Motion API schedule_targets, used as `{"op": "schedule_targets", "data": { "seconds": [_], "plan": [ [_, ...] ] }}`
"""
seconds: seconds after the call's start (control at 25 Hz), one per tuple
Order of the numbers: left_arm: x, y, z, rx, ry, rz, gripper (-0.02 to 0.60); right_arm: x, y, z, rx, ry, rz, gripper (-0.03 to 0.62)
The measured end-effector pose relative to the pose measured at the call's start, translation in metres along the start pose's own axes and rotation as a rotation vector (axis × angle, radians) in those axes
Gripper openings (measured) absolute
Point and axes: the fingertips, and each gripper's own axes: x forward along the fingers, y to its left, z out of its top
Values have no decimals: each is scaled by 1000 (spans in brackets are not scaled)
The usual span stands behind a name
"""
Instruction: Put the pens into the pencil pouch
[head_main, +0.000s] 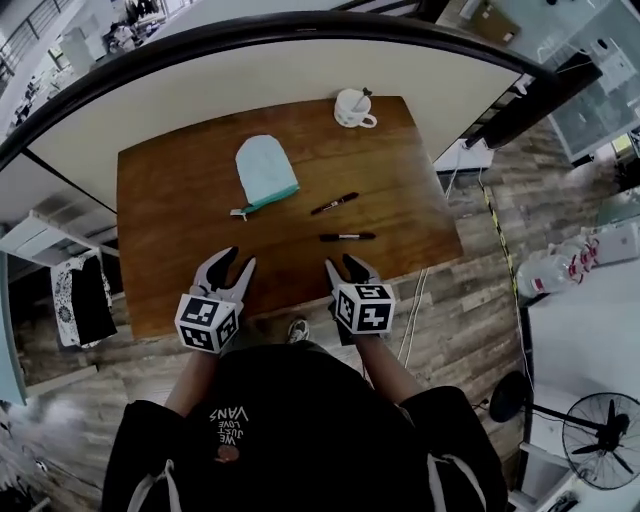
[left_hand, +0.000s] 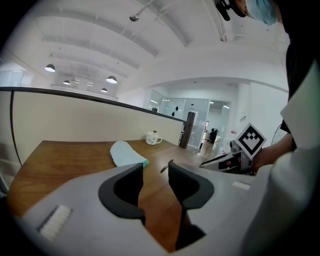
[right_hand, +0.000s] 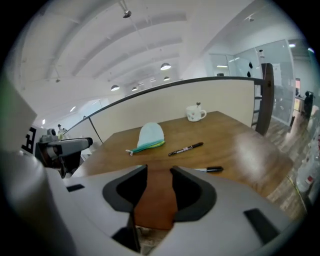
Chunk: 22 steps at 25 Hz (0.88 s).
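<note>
A pale teal pencil pouch (head_main: 266, 170) lies flat on the brown wooden table (head_main: 170, 220), with its zipper end toward me. Two black pens lie to its right: one slanted (head_main: 334, 204), the other (head_main: 347, 237) nearer the front edge. My left gripper (head_main: 236, 263) hovers open over the front of the table with nothing between its jaws. My right gripper (head_main: 345, 265) is open and empty too, just short of the nearer pen. The left gripper view shows the pouch (left_hand: 127, 152) and a pen tip (left_hand: 165, 167) beyond its jaws. The right gripper view shows the pouch (right_hand: 150, 136) and both pens (right_hand: 186, 148) (right_hand: 210, 169).
A white mug (head_main: 353, 108) with a spoon stands at the table's far right corner. A curved cream partition (head_main: 300, 60) runs behind the table. The table's front edge lies under both grippers. A standing fan (head_main: 600, 440) is on the floor at the right.
</note>
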Motion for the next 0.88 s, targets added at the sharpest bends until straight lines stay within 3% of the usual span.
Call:
{"op": "schedule_targets", "data": {
  "seconds": [0.36, 0.72, 0.88],
  "plan": [
    [12, 17, -3, -19, 21, 61, 143, 24, -35, 6, -128, 52, 27, 149],
    [51, 30, -5, -9, 70, -30, 143, 45, -82, 2, -308, 187, 20, 149],
    [69, 33, -7, 4, 89, -63, 143, 56, -103, -7, -409, 296, 53, 149]
  ]
}}
